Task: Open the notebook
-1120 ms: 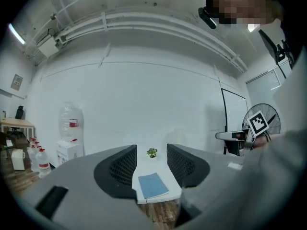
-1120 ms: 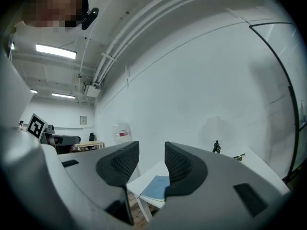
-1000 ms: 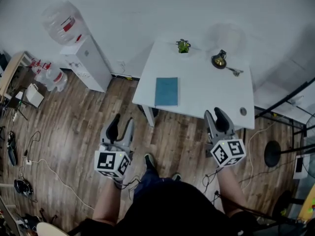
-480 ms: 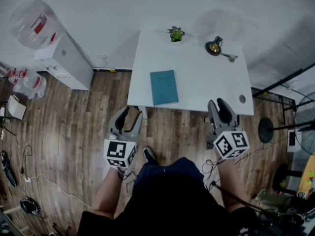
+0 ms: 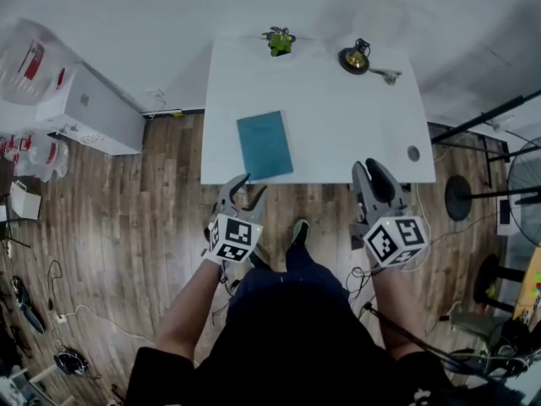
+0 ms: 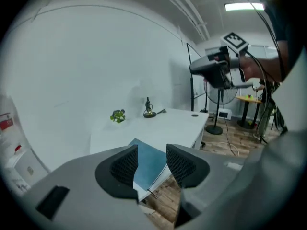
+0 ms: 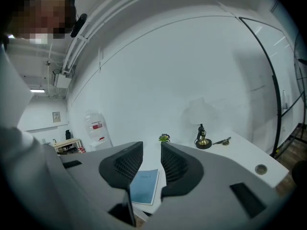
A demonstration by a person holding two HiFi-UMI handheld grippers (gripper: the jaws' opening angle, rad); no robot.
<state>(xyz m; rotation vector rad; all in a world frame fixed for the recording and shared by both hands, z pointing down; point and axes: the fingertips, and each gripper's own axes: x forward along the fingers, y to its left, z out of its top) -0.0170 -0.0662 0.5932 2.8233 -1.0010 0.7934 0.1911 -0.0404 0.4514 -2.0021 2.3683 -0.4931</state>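
head view, notebook [image 5: 265, 145] shut, right gripper [image 5: 373, 170] hiding table [image 5: 338, 100] edge, jaws just closing, empty, left gripper [image 5: 245, 185] parted, empty

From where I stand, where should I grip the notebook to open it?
Take the notebook by its cover's near right corner, coming from the front edge of the table. It lies flat and closed at that edge, and page edges seem to show along its right side.

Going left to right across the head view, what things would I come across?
White water dispenser with a clear jug → teal rectangular notebook → brass-coloured desk ornament → round grey grommet → black round stand base. The small green plant overlaps the notebook's span, so it is left out.
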